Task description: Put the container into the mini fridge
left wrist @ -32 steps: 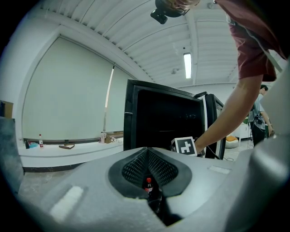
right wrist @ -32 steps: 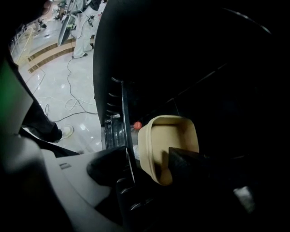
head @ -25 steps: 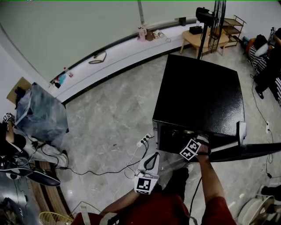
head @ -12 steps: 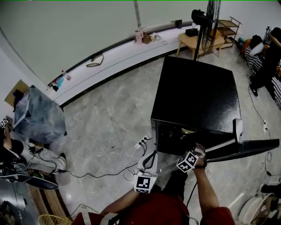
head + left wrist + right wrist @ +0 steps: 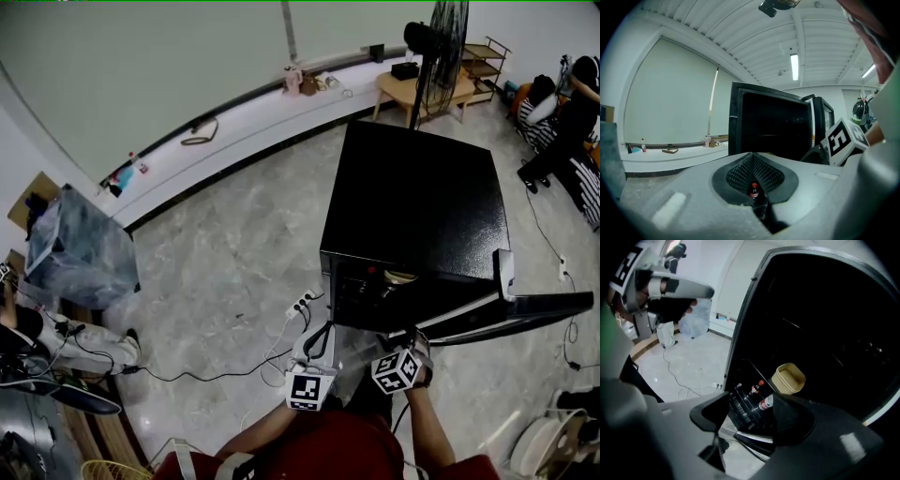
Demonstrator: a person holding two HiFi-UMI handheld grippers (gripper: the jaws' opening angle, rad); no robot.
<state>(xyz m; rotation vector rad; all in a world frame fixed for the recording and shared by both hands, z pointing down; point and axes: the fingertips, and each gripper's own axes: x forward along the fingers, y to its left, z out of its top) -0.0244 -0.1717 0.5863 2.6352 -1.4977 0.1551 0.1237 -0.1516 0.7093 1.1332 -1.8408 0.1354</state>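
Observation:
The black mini fridge [image 5: 417,211] stands on the floor with its door [image 5: 511,312] swung open to the right. A beige round container [image 5: 788,378] sits on a shelf inside it, and its rim shows in the head view as the container [image 5: 401,277]. Two red-capped bottles [image 5: 761,397] lie on the rack below. My right gripper [image 5: 405,354] hangs open and empty just outside the fridge opening; in its own view the right gripper [image 5: 750,416] frames the shelves. My left gripper [image 5: 321,339] is shut on nothing, left of the opening, and in its own view the left gripper [image 5: 753,169] faces the fridge [image 5: 768,126].
A power strip [image 5: 302,303] and cables lie on the floor left of the fridge. A plastic-wrapped box [image 5: 80,248] stands at far left. A fan [image 5: 433,37] and a wooden table [image 5: 427,84] are behind the fridge, along a white ledge [image 5: 234,117].
My right gripper has drawn back out of the fridge opening toward me, open and empty. The left gripper has barely moved.

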